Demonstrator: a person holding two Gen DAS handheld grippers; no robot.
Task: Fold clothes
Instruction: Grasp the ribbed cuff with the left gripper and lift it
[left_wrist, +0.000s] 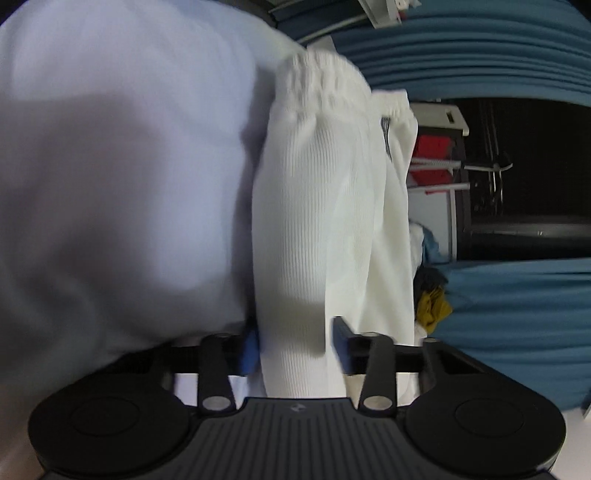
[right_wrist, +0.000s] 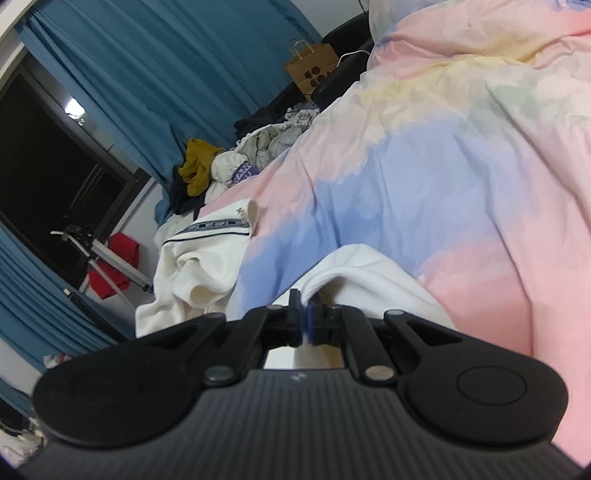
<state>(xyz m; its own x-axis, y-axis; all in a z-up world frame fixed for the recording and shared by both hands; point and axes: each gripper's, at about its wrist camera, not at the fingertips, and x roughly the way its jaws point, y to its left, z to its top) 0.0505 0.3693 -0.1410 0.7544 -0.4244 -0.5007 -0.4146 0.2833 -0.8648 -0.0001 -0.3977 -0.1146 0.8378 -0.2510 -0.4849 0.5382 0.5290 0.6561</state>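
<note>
Two grippers are at work on a bed spread with a pastel quilt cover (right_wrist: 424, 177) in pink, lavender blue and pale yellow.

In the left wrist view, the left gripper (left_wrist: 295, 345) has a column of white ribbed garment (left_wrist: 314, 221) running up between its blue pads. The cloth fills the gap from pad to pad and both pads lie against it, so the jaws look clamped on the fabric at a middling width. At the top of this column sits a gathered elastic band (left_wrist: 325, 77), somewhat blurred. Pale lavender bedding lies to the left of the garment, and blue curtains (left_wrist: 498, 55) and a dark window fill the right side.

In the right wrist view, the right gripper (right_wrist: 304, 321) has its jaws pressed tight together on a thin folded edge of white cloth (right_wrist: 354, 273), which spreads out ahead and to the right on the quilt cover. Whether this is the same piece as the ribbed garment cannot be told from here.

Further left on the bed lies another cream garment (right_wrist: 199, 266) with a dark striped band, crumpled near the bed's edge. Beyond it is a heap of clothes, among them a mustard-yellow piece (right_wrist: 197, 166). A brown paper bag (right_wrist: 312, 66) stands at the far end, and something red (right_wrist: 114, 264) hangs on a rack by the window.
</note>
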